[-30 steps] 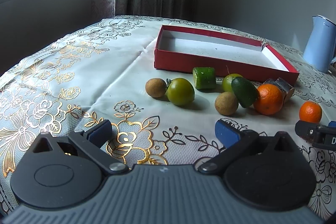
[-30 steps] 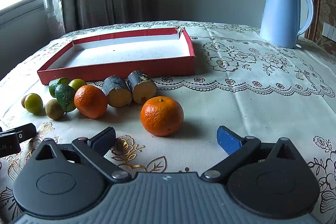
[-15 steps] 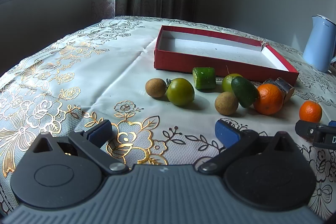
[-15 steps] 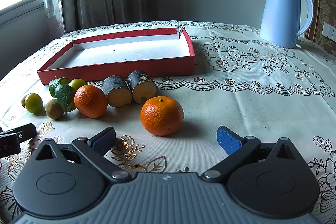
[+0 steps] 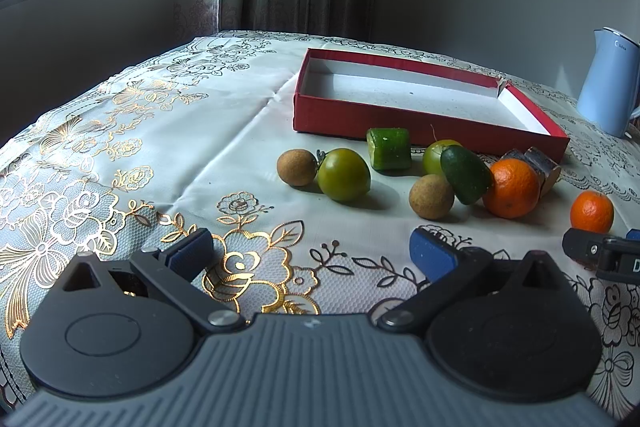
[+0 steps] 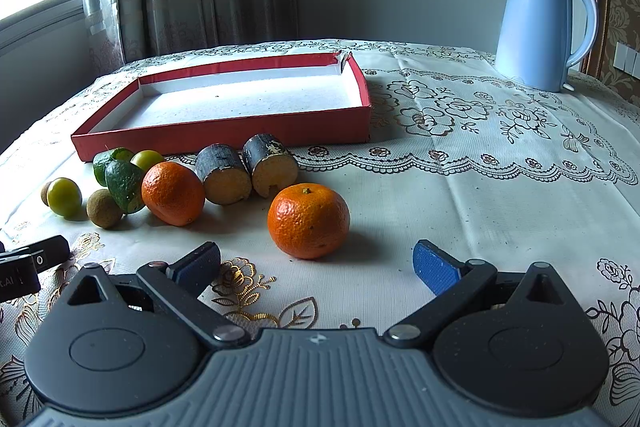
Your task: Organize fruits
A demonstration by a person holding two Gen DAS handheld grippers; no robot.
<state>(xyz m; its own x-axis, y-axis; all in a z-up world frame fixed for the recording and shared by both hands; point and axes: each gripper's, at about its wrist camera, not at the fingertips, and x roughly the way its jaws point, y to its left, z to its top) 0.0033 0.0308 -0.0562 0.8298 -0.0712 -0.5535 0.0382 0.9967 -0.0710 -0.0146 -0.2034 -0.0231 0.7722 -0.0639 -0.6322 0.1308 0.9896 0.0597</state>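
An empty red box (image 5: 420, 117) (image 6: 224, 135) lies on the tablecloth. In front of it lie several fruits: a green tomato (image 5: 344, 174), two brown longans (image 5: 297, 167) (image 5: 431, 196), a green cut piece (image 5: 389, 148), an avocado (image 5: 466, 174), a large orange (image 5: 514, 187) (image 6: 173, 193), two sugarcane pieces (image 6: 248, 173), and a small orange (image 5: 592, 211) (image 6: 308, 221). My left gripper (image 5: 312, 251) is open and empty, short of the fruits. My right gripper (image 6: 316, 267) is open and empty, just before the small orange.
A light blue electric kettle (image 6: 538, 27) (image 5: 610, 83) stands at the back right. The flowered tablecloth (image 5: 120, 155) covers the table. Curtains and a window are behind. Each gripper's tip shows at the edge of the other's view.
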